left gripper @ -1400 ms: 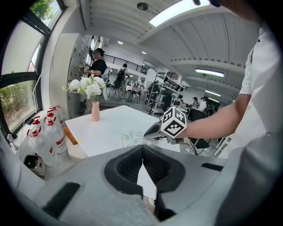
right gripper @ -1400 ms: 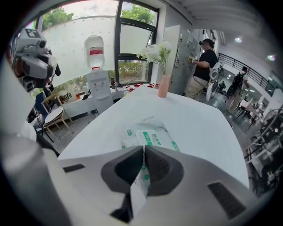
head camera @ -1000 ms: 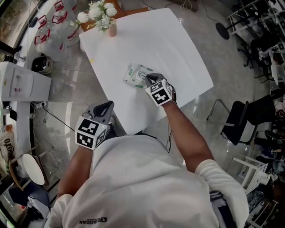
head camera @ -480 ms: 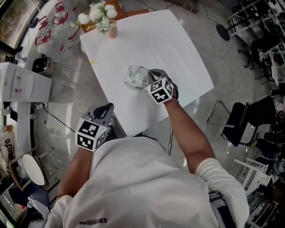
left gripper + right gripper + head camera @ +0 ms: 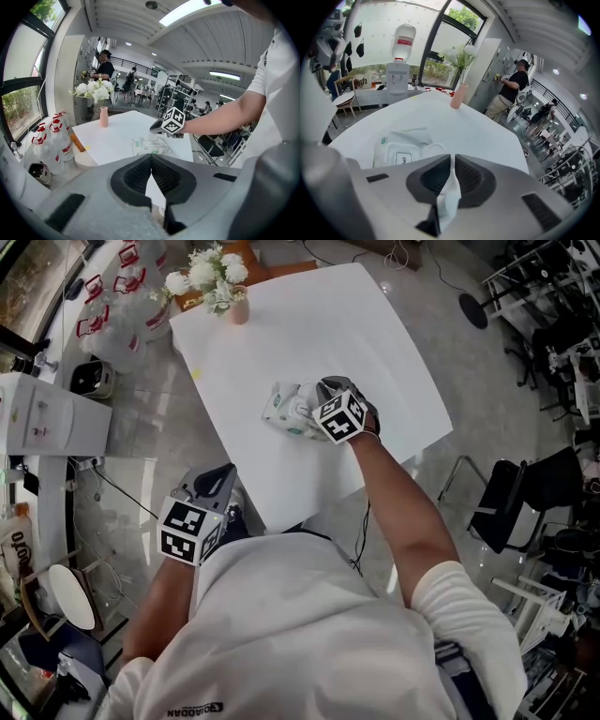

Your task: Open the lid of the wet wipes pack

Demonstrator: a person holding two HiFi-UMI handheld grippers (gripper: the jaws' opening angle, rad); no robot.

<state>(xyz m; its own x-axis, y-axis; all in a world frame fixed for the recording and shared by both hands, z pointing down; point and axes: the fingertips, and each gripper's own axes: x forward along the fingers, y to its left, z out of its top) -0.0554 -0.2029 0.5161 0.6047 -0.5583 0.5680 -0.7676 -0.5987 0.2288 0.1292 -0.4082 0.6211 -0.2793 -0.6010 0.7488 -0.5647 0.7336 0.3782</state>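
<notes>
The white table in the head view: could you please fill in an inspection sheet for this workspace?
Surface: white table, no spills seen.
Job's things: wet wipes pack lying flat around the middle, label up.
Clutter: vase of flowers at the far corner.
Grippers: right gripper shut on a white fold at the pack's end; left gripper shut, empty, off the table's near edge.
Cables: black cable on the floor, left.
Surroundings: bottles, chair, people in the background.
</notes>
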